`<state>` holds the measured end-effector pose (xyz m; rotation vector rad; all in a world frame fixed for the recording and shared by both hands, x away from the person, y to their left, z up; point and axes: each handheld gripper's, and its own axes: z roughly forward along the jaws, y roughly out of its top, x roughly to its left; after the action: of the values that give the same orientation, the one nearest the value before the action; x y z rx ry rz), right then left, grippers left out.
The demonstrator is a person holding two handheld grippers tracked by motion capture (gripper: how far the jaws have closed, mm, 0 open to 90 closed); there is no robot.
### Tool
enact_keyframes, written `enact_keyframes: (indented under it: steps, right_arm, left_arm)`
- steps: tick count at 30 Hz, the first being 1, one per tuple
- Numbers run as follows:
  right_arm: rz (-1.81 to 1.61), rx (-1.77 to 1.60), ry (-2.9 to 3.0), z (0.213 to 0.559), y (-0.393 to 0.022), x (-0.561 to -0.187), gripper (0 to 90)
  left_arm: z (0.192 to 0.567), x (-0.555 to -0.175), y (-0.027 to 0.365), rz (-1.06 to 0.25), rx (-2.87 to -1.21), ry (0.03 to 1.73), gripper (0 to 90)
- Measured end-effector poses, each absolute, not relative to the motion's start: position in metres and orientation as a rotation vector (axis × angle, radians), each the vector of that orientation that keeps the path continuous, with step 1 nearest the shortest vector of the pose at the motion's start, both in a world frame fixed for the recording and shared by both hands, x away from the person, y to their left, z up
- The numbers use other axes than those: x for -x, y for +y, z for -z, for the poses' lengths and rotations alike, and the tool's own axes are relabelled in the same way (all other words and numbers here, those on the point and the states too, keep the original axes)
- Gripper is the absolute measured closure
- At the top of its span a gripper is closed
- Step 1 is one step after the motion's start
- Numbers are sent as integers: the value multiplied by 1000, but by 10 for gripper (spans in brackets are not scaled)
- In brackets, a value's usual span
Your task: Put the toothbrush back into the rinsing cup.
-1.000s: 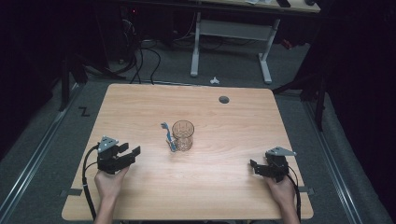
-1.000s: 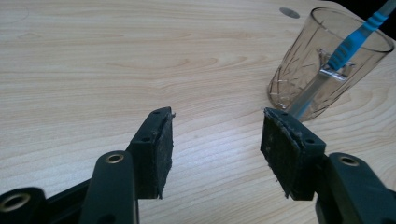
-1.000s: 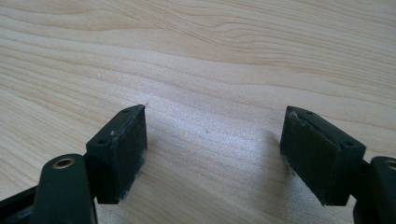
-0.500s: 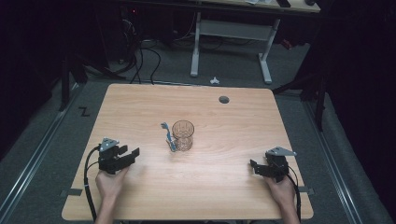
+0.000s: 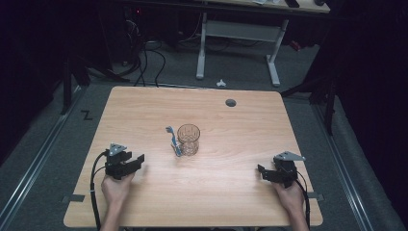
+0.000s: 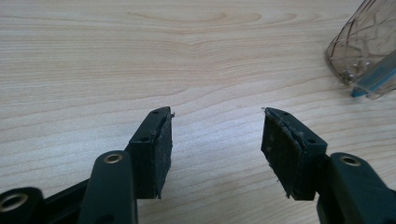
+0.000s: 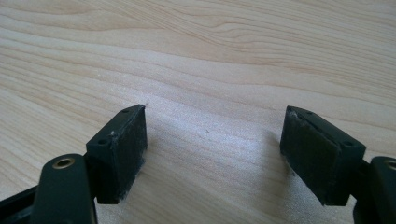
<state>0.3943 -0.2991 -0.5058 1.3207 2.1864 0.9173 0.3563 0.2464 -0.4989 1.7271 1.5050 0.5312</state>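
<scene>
A clear patterned glass (image 5: 188, 139) stands upright near the middle of the wooden table (image 5: 240, 125), with a blue and white toothbrush (image 5: 173, 142) against its left side. In the left gripper view the glass (image 6: 369, 46) and the toothbrush's blue tip (image 6: 373, 81) sit at the upper right. My left gripper (image 5: 138, 161) rests low at the table's front left, open, with bare wood between its pads (image 6: 156, 144). My right gripper (image 5: 262, 172) sits at the front right, pointing left, open and holding nothing, only wood between its pads (image 7: 128, 149).
A round cable hole (image 5: 231, 102) lies near the table's far edge. Beyond the table stand a white desk frame (image 5: 238, 43) and loose cables (image 5: 144, 53) on the dark floor. A small white object (image 5: 221, 83) lies on the floor behind the table.
My left gripper has sunk slightly toward the tabletop. The right gripper, glass and toothbrush have not moved.
</scene>
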Motion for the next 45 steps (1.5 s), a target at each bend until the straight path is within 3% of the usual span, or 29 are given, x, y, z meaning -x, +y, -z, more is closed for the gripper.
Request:
enact_keyframes:
  steps: [14, 26, 45]
  right_arm:
    - [-917, -1320, 2187, 506, -299, -394, 231]
    - [-918, -1320, 2187, 506, -299, -394, 231]
    - [-917, -1320, 2188, 506, -299, -394, 231]
  left_arm:
    - [511, -358, 242, -589, -1777, 1515, 428]
    - [512, -357, 232, -660, -1847, 1492, 363]
    - [512, -356, 230, -657, -1862, 1486, 309]
